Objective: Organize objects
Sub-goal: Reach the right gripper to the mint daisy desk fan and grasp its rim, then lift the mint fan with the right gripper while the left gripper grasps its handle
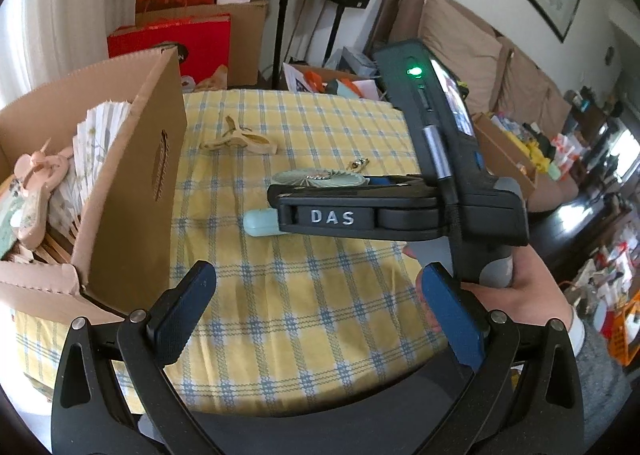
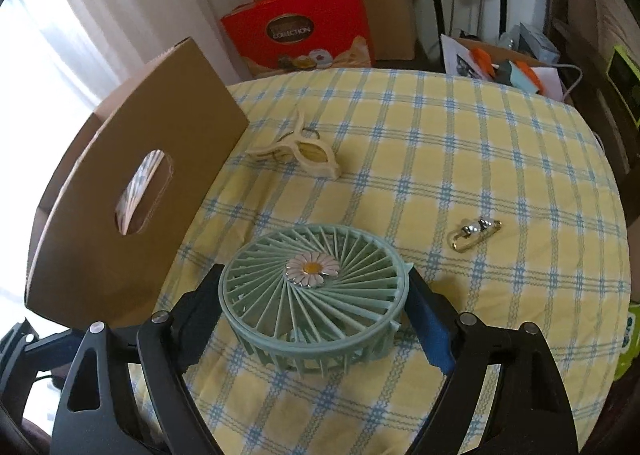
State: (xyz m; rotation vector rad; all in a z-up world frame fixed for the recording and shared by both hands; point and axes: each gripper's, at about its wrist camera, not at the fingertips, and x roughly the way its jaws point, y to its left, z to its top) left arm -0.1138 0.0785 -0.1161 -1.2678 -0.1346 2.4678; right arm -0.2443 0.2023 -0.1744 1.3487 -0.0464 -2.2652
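My right gripper (image 2: 314, 307) is shut on a mint-green handheld fan (image 2: 316, 295) with a daisy at its centre, its fingers on both sides of the round head, at the checked tablecloth (image 2: 460, 159). In the left wrist view the same fan (image 1: 316, 179) shows behind the right gripper's body, its handle (image 1: 262, 223) sticking out left. My left gripper (image 1: 316, 303) is open and empty above the cloth. A cardboard box (image 1: 132, 183) at the left holds a pink fan (image 1: 38, 191) and folded fans.
A cream fan (image 2: 298, 153) lies on the cloth near the box flap (image 2: 132, 191). A gold clip (image 2: 474, 233) lies to the right. Red gift boxes (image 2: 300, 27) and more cartons stand behind the table. A sofa (image 1: 472, 39) is at the right.
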